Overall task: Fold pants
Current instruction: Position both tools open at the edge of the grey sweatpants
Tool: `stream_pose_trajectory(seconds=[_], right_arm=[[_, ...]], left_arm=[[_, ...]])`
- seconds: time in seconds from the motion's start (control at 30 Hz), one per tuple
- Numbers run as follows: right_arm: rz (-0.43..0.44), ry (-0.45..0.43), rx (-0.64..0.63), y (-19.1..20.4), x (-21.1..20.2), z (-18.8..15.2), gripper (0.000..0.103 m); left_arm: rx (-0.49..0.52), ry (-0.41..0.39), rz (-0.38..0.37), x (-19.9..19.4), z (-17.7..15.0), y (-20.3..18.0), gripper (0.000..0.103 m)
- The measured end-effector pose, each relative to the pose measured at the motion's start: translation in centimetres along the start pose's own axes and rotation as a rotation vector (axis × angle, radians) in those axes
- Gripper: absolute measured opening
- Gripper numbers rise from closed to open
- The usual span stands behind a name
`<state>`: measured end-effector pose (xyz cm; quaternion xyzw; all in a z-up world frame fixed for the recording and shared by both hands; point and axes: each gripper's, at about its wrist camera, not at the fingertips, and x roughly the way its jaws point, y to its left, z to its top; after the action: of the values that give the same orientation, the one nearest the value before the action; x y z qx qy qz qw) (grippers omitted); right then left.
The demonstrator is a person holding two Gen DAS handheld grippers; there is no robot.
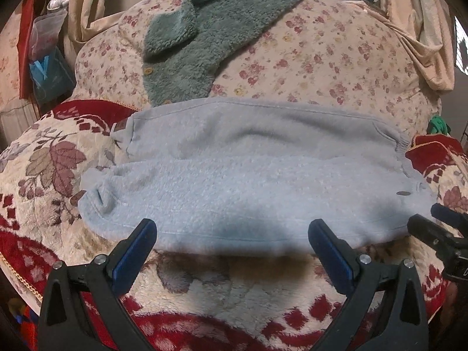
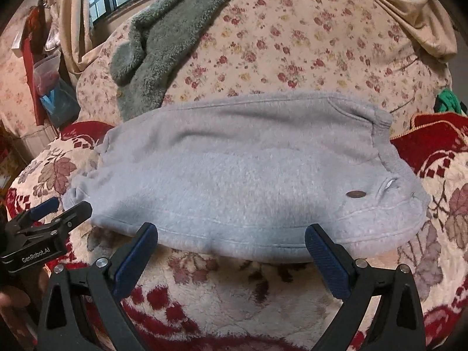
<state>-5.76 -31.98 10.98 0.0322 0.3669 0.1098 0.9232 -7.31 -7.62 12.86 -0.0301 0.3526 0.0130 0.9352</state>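
Observation:
Light blue fleece pants (image 1: 248,175) lie folded lengthwise across a red and cream floral blanket (image 1: 44,175), one leg on the other, waistband at the right with a small brown button (image 2: 355,194). My left gripper (image 1: 232,231) is open and empty, its fingers just at the pants' near edge. My right gripper (image 2: 231,234) is open and empty too, at the near edge further right. The right gripper also shows at the right edge of the left wrist view (image 1: 430,222). The left gripper shows at the left of the right wrist view (image 2: 64,210).
A grey-green fleece garment (image 1: 204,44) lies behind the pants on a rose-print quilt (image 1: 321,58). Curtains (image 1: 418,29) and a window are at the back. A green item (image 1: 437,124) sits at the right. Hanging bags (image 1: 46,58) are at the left.

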Motion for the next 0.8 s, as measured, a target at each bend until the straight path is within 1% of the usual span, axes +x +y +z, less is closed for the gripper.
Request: stream_pose_trajectory(seconds=[0.17,0.27,0.47,0.63,0.8], right_arm=[[0.022,0.015,-0.001,-0.14,0.07,-0.27,0.102],[0.028,0.005,-0.015,-0.15,-0.08,-0.34,0.103],[0.014,-0.001,-0.026,-0.09,0.00,-0.35,0.103],[0.021,0.006,-0.026,-0.33,0.36,-0.41,0.103],[0.029,0.031,-0.026,-0.42,0.91,-0.52,0.103]], left_arm=[[-0.006,-0.008,-0.018,-0.29,-0.03,-0.03,0.103],[-0.007,-0.011,-0.012,-0.36,-0.06,0.05,0.103],[-0.014,-0.006,-0.015,-0.29,-0.08,0.30,0.103],[-0.004,0.003,-0.015,0.11,-0.14,0.23,0.103],[-0.015,0.014,-0.016,0.63,-0.17,0.39,0.103]])
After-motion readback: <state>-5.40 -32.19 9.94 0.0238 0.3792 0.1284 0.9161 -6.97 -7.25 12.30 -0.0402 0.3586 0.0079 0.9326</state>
